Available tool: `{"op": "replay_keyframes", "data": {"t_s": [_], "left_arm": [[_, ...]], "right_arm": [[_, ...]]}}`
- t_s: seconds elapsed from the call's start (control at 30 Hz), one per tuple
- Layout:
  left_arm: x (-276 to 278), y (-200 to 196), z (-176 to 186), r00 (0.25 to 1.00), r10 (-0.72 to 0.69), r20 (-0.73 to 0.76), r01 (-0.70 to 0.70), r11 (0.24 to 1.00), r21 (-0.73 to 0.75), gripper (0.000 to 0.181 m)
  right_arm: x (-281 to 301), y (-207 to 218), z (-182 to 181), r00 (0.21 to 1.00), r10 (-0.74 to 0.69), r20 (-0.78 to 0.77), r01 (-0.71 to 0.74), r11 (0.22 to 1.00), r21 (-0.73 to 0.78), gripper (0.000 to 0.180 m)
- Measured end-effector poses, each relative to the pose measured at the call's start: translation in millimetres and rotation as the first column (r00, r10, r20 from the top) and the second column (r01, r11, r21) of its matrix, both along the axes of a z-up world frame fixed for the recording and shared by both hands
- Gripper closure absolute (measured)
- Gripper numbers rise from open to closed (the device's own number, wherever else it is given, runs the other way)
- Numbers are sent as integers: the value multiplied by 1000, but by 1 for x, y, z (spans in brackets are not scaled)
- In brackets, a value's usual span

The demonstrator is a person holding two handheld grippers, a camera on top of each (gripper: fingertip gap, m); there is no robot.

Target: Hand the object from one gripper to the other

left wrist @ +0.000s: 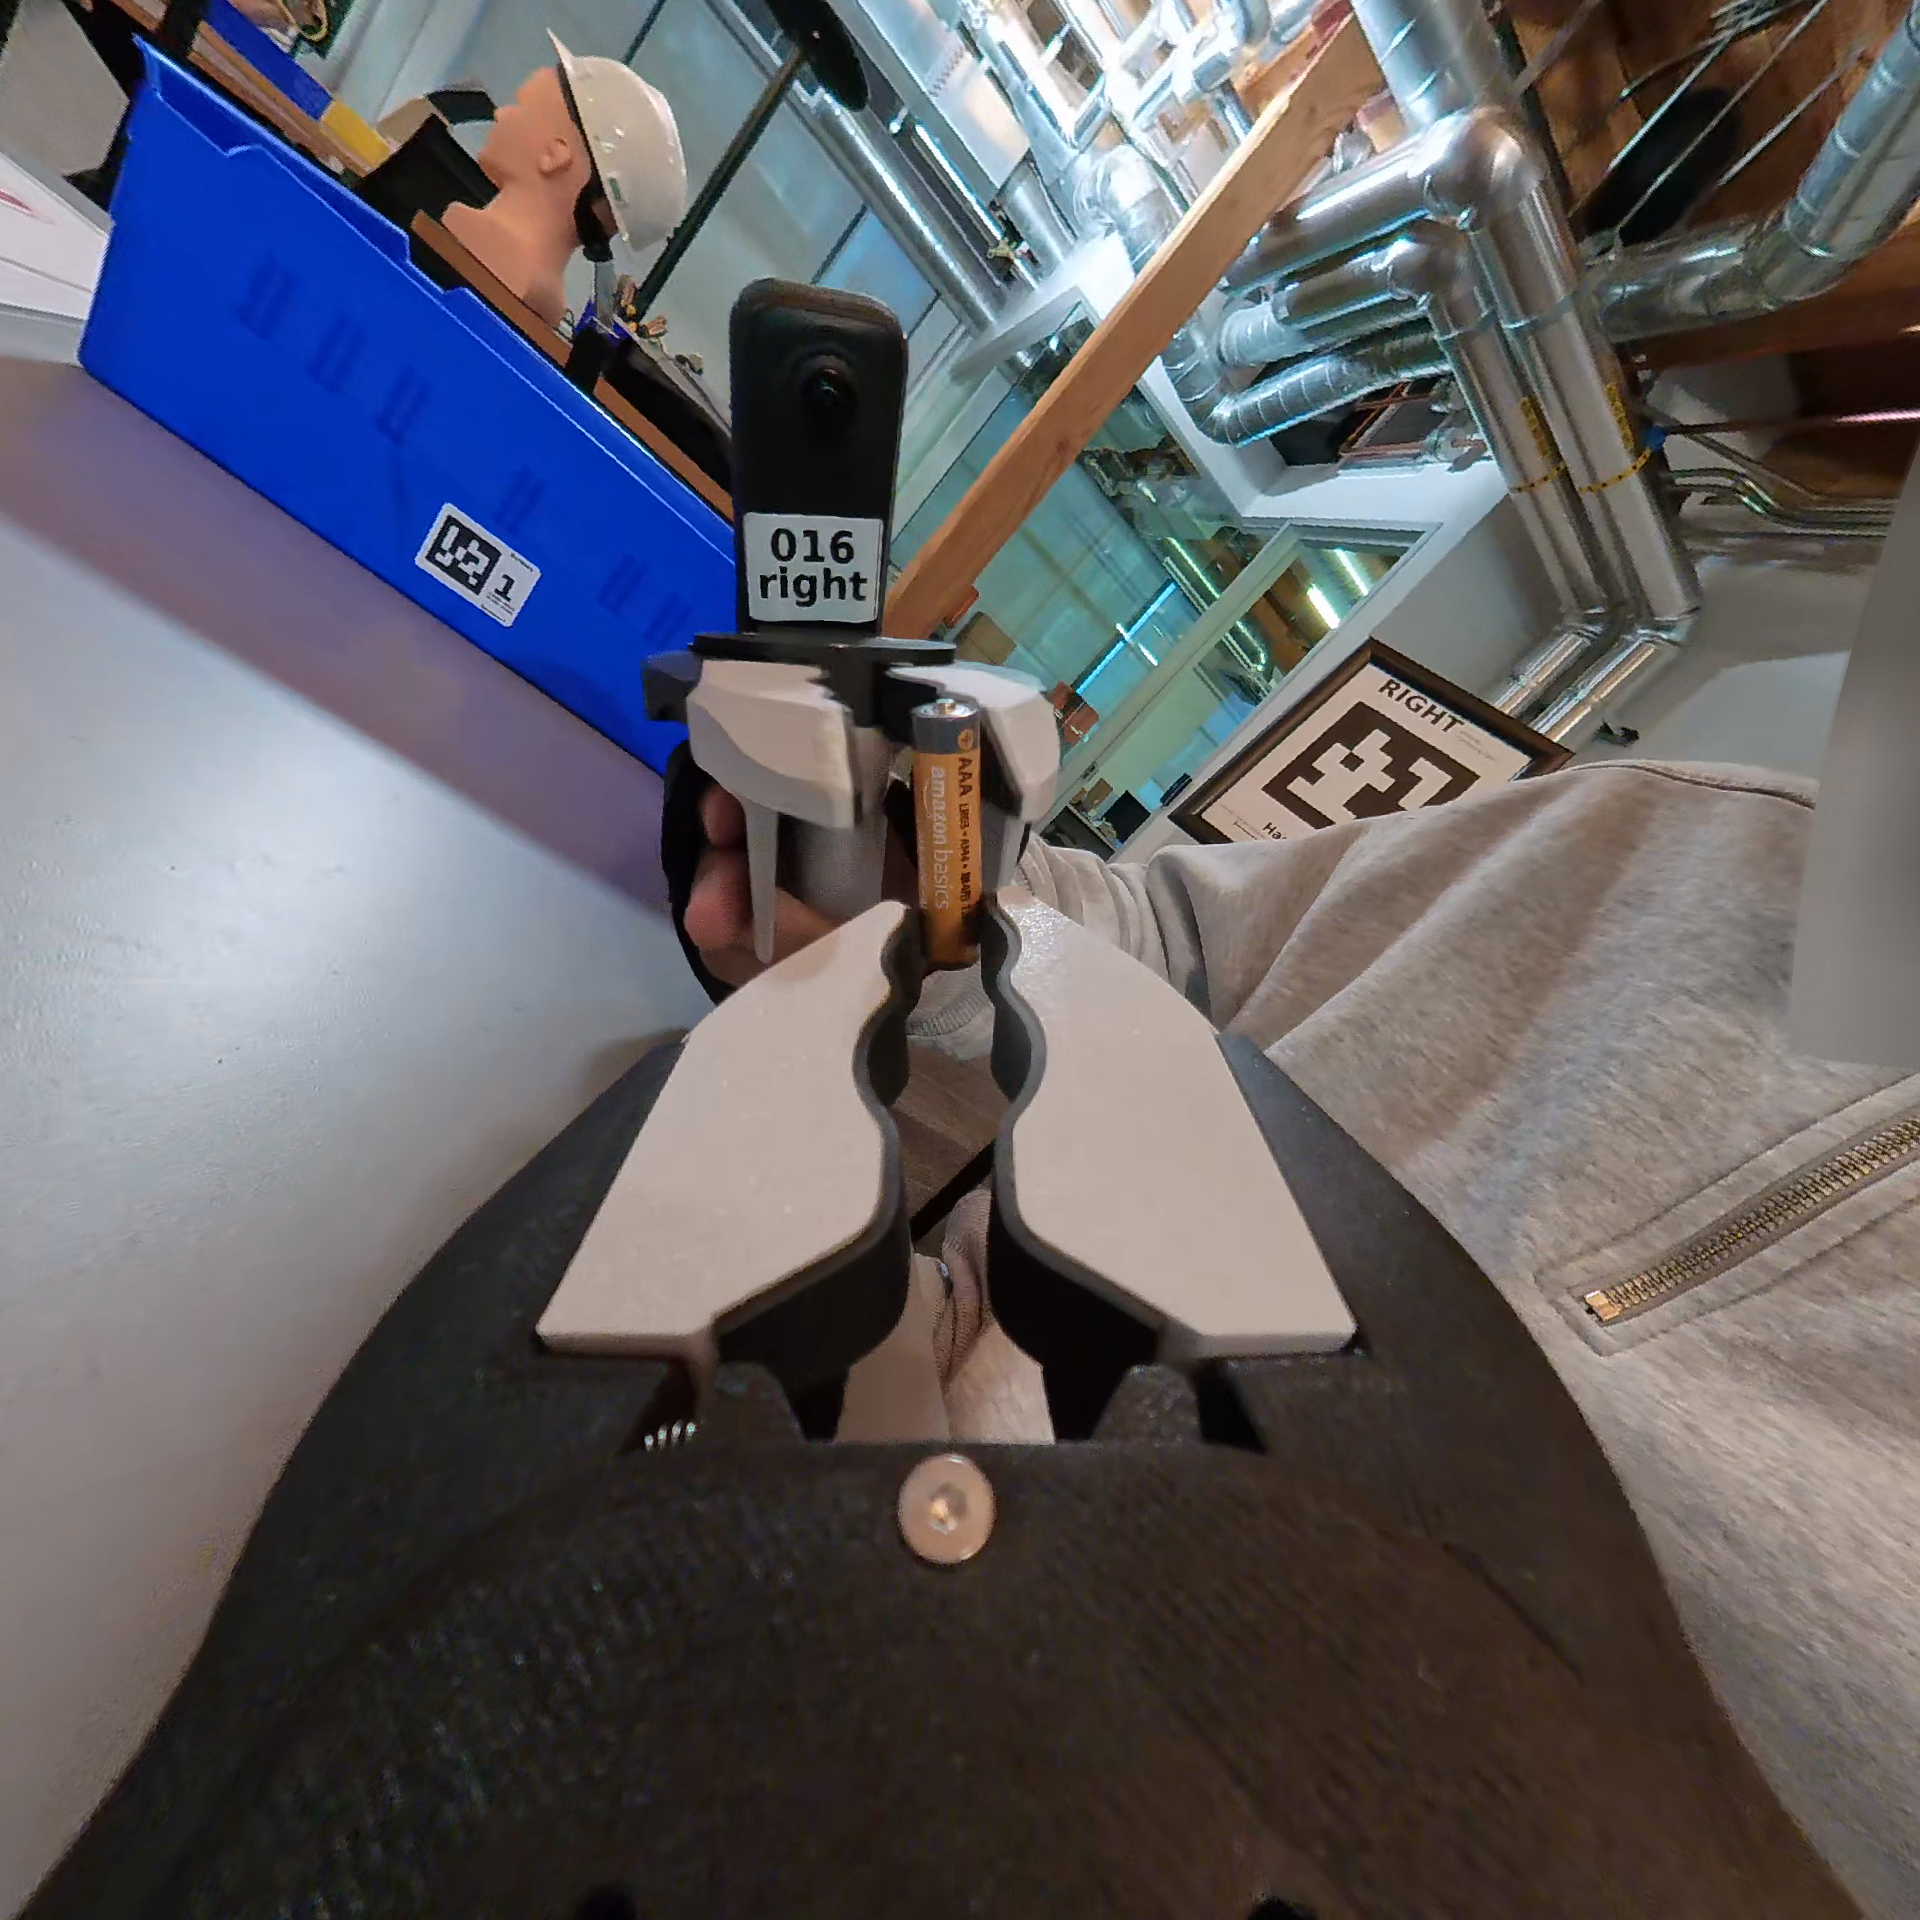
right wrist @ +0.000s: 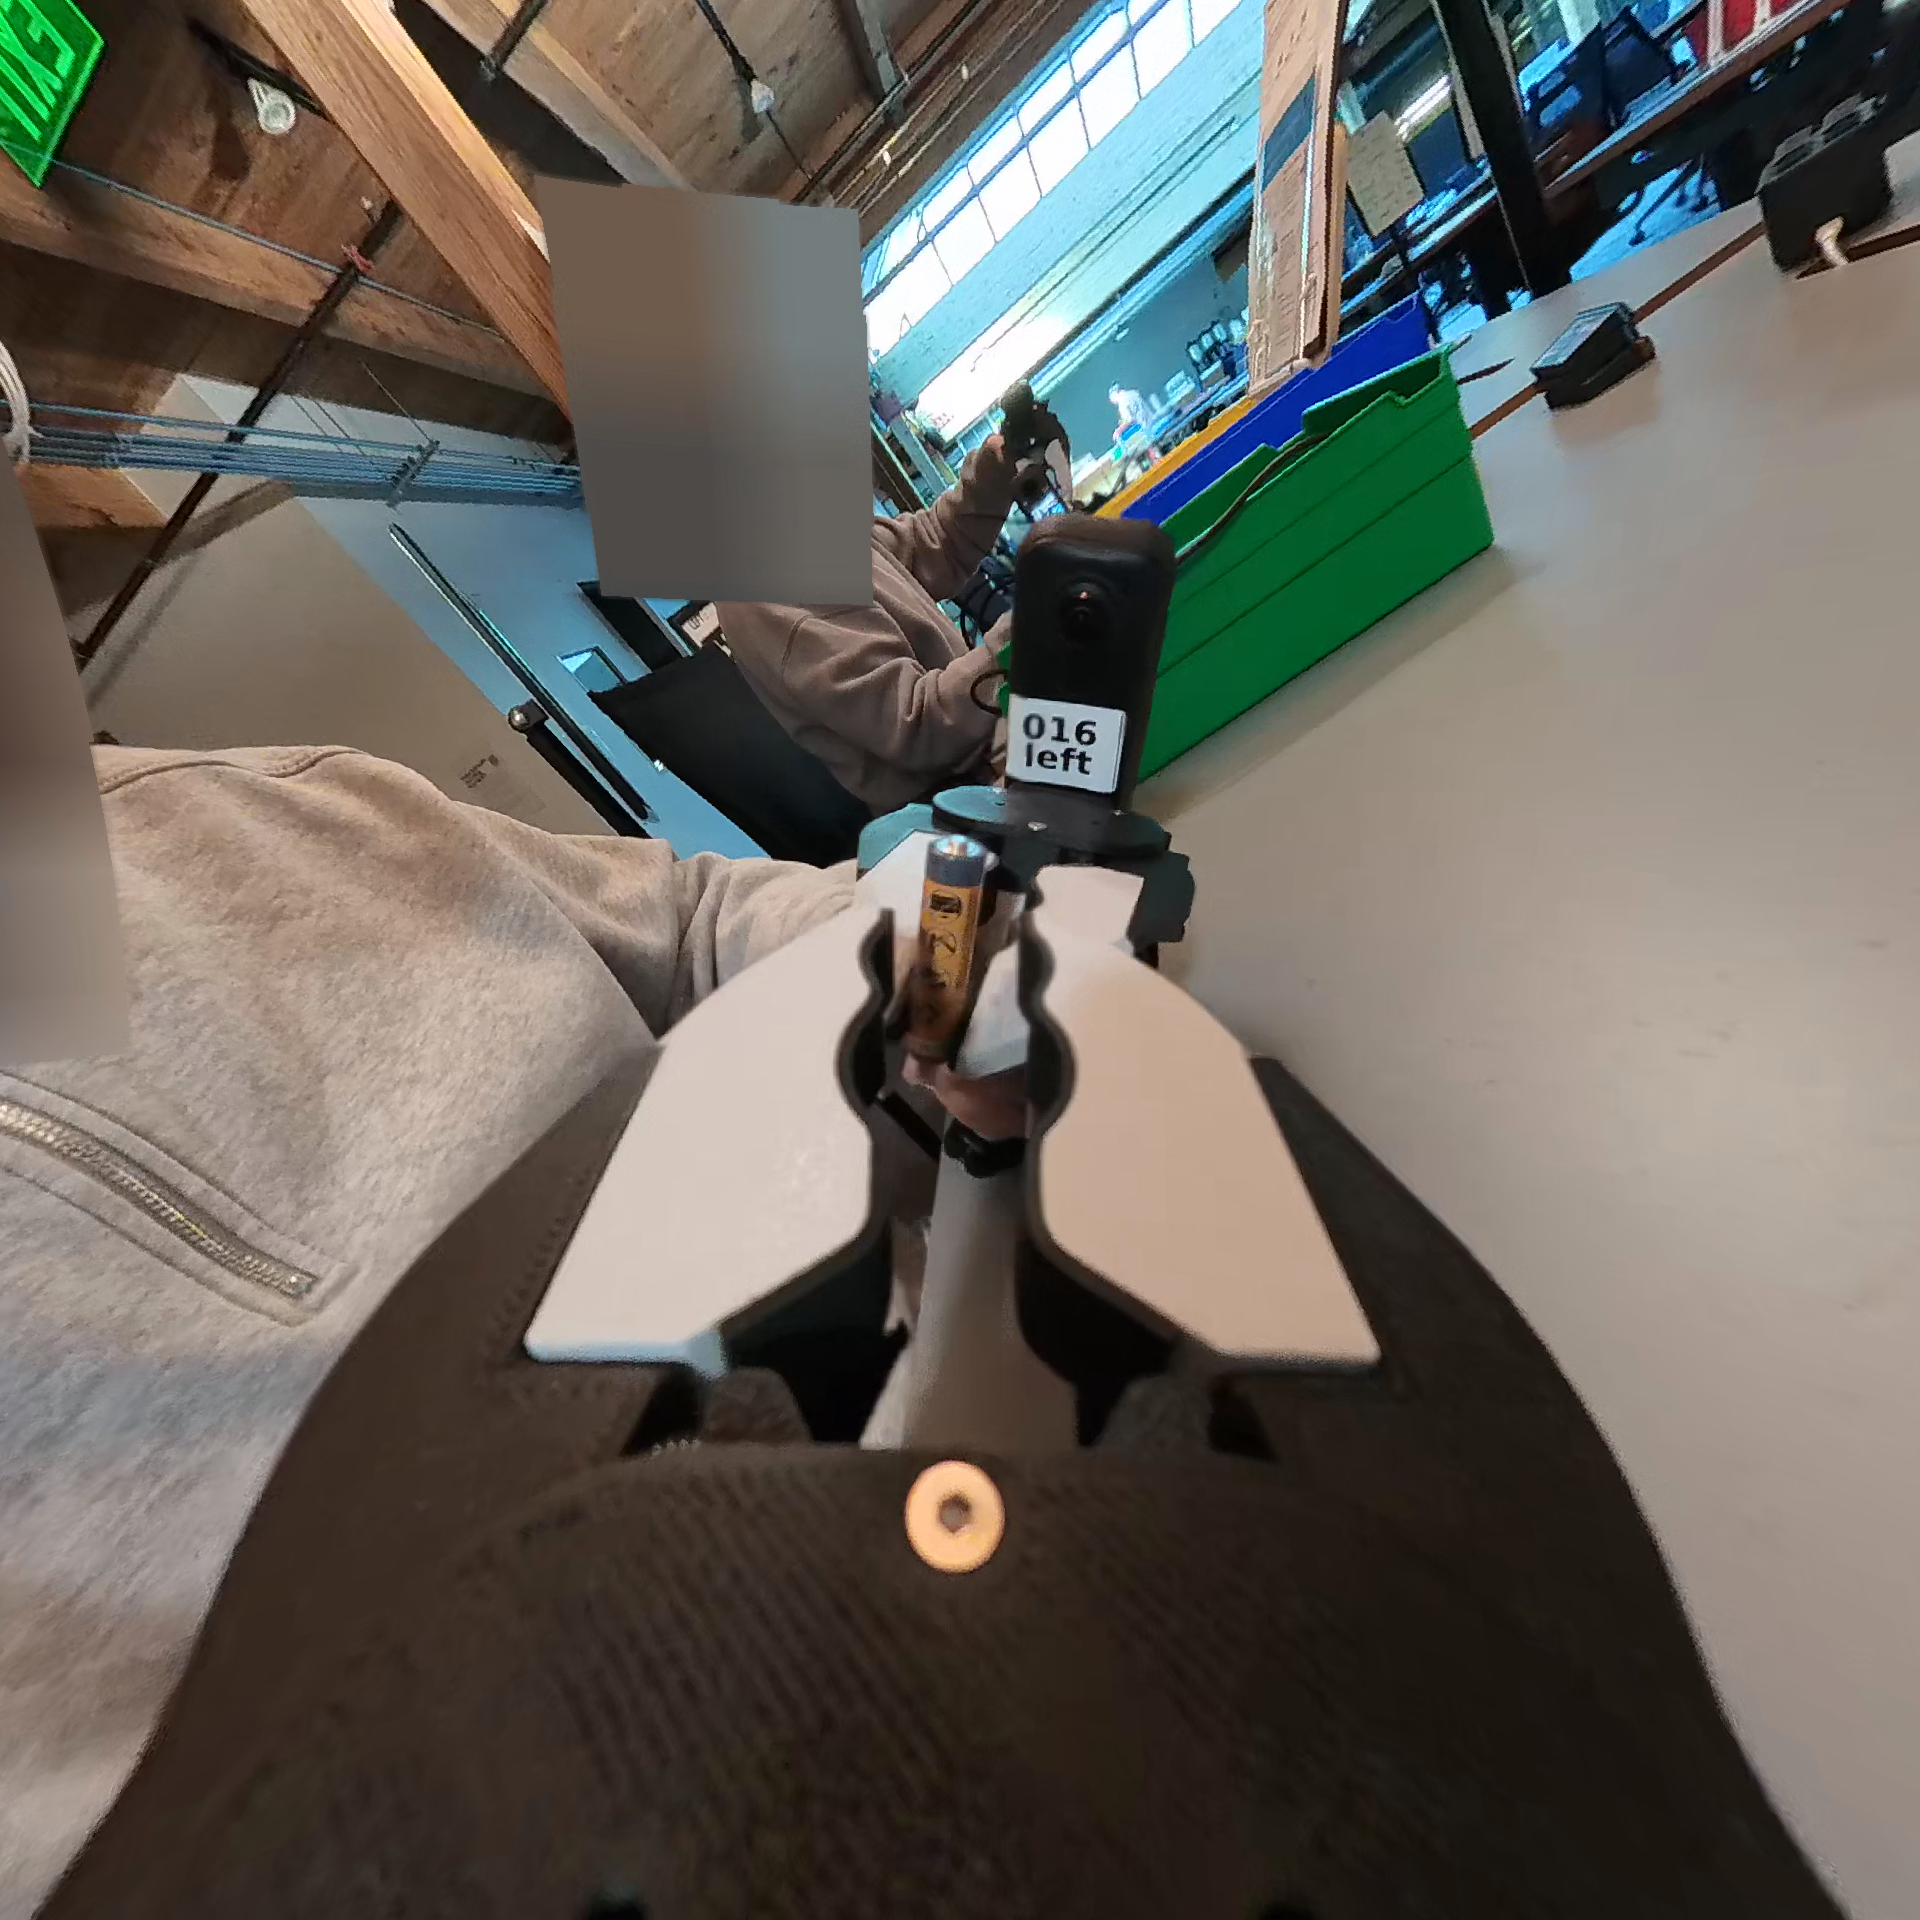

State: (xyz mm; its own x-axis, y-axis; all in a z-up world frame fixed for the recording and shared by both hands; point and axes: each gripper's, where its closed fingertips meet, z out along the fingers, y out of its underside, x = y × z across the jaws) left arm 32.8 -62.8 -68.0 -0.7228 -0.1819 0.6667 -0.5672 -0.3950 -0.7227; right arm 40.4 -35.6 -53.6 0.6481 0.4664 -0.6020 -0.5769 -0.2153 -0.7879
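Item: one battery (left wrist: 945,831), upright, its lower end clamped between the tips of our left gripper (left wrist: 940,940). Our right gripper (right wrist: 954,935) faced the left head-on. Its fingers stood apart on either side of the battery's upper part, and we saw no grip there.

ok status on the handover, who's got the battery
Left hand-held gripper shut on battery's lower end. Right hand-held gripper open around it, not clamped. Nothing in the way.
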Motion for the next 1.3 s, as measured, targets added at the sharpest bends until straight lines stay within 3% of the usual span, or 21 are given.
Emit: {"op": "replay_keyframes", "data": {"t_s": [0.27, 0.47, 0.57, 0.67, 0.73, 0.8, 1.3], "left_arm": [[1, -2, -3, 1000, 3, 1, -3, 1000, 26, 170], [1, -1, -4, 1000, -8, -19, 8, 1000, 12, 169], [1, 1, -2, 997, -39, -69, 35, 998, -53, 170], [-3, 1, 0, 982, -119, -145, 97, 984, -149, 170], [-3, 2, -1, 969, -156, -192, 116, 972, -205, 169], [-3, 1, -1, 957, -187, -224, 130, 960, -248, 169], [-11, -6, -1, 935, -263, -238, 196, 942, -272, 169]], "right_arm": [[22, -5, 14, 994, -88, -61, 92, 994, 54, 148], [24, -10, 26, 976, -175, 129, 154, 975, 163, 132], [13, -11, 24, 899, -211, 383, 120, 961, 249, 118], [3, -11, 10, 706, -248, 664, 57, 953, 296, 112], [-2, -9, 1, 581, -261, 771, 32, 954, 299, 113], [-5, -7, -4, 518, -268, 812, 30, 955, 296, 114], [-9, -5, -14, 465, -229, 855, 2, 966, 257, 130]]}}
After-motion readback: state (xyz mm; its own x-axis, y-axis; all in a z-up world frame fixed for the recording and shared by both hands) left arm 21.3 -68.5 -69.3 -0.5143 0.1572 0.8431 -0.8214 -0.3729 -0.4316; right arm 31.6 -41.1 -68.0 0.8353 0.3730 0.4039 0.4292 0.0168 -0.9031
